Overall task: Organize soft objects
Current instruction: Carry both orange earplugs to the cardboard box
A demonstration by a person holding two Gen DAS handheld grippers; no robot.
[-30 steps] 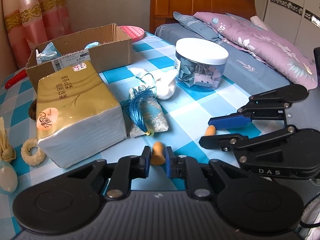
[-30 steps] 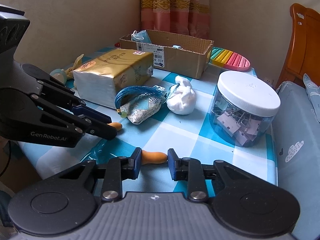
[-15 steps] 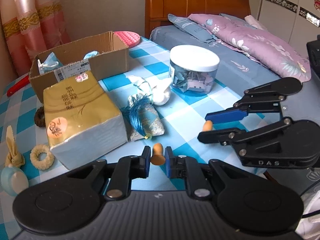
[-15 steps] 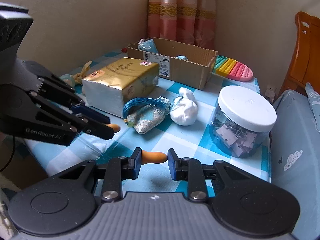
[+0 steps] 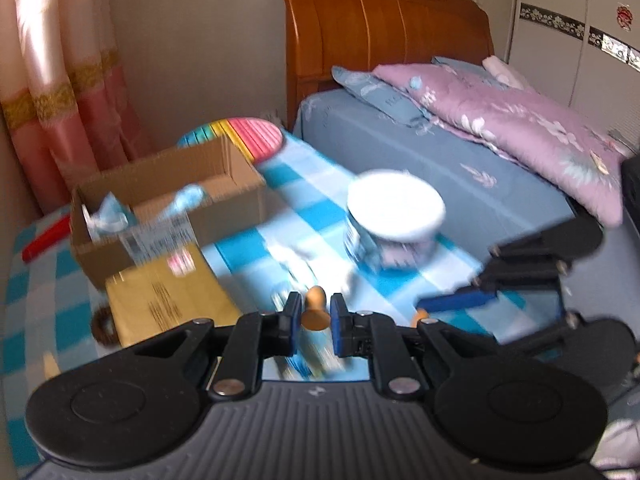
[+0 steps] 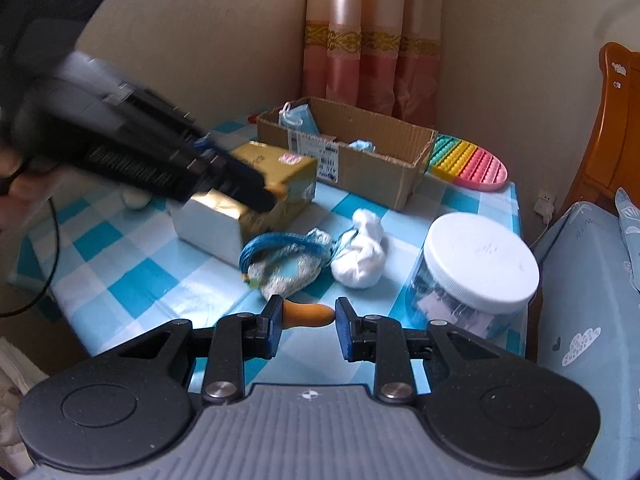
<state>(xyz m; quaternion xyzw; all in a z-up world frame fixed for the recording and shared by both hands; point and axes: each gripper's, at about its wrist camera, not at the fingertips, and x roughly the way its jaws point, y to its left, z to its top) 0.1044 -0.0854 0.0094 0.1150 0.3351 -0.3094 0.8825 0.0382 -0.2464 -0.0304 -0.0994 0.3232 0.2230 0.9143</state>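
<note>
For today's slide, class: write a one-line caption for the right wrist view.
Right gripper clamps an orange foam earplug above the checked tablecloth, near a white-lidded jar.

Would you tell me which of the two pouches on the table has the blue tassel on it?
The patterned pouch beside the tissue pack; a blue tassel lies across it. The white pouch nearer the jar is plain.

Two orange earplugs (image 5: 315, 309) (image 6: 307, 315), seemingly.
</note>
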